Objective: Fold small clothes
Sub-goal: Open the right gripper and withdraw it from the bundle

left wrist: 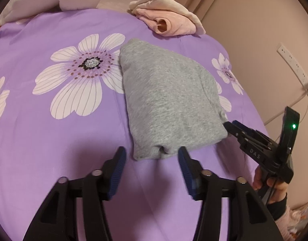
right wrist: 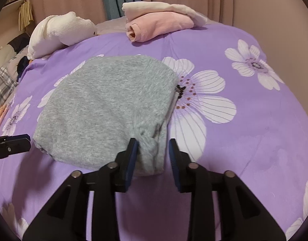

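A: Where is the gray garment (left wrist: 170,102)?
B: Folded on the purple bedspread (left wrist: 53,130), near the pink pile (left wrist: 170,23).
A: And the fingers?
B: The left gripper (left wrist: 152,158) and right gripper (right wrist: 154,150) are both spread, straddling its near edges, probably ready to grip.

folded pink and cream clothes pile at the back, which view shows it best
The right wrist view shows the folded pink and cream clothes pile best: it sits in full, the cream piece stacked on the pink one, the rolled pink cuff facing the camera. The left wrist view shows the same pile more steeply angled and squeezed near the top edge.
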A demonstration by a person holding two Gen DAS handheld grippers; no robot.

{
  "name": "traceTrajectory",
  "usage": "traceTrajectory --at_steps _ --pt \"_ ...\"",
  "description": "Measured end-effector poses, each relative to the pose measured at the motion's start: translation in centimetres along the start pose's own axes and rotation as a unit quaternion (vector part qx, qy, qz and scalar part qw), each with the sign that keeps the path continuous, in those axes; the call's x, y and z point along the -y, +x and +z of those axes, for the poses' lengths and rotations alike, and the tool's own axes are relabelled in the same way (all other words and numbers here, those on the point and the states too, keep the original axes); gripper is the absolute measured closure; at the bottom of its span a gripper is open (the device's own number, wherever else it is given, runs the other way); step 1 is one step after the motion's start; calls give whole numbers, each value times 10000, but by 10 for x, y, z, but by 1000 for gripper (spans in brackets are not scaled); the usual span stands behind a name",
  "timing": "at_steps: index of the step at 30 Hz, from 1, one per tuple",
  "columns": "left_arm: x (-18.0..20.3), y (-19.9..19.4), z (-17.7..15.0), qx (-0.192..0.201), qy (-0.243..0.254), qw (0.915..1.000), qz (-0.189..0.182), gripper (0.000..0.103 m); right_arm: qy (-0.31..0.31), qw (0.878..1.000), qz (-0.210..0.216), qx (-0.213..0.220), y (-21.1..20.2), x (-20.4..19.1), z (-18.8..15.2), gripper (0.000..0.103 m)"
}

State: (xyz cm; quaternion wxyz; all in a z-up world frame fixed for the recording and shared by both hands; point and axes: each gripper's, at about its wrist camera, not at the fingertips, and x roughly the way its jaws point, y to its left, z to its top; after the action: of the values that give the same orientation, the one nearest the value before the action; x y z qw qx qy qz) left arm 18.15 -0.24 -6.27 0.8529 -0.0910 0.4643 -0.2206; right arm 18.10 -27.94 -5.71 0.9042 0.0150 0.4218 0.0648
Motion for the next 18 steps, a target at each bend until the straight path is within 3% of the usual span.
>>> traceTrajectory --at_steps 9,10,12,14,18 --pt "-7 -4 -4 -54 -188 9998 -48 45 440 9990 -8 -90 -17 16 -10 38" --pt "-9 -3 -4 -77 -221 9997 -67 42 604 9980 107 -142 -17 21 -12 33" --pt "-13 -4 -4 -103 -344 9993 -116 25 865 9956 318 -178 -18 27 -14 24" --pt "-17 -4 -4 -128 -456 9987 -168 25 1276 9896 636 -188 -18 38 -16 13" --pt "-26 0 -1 -296 -716 9965 -313 17 2249 9644 1366 -252 -12 61 -21 5"
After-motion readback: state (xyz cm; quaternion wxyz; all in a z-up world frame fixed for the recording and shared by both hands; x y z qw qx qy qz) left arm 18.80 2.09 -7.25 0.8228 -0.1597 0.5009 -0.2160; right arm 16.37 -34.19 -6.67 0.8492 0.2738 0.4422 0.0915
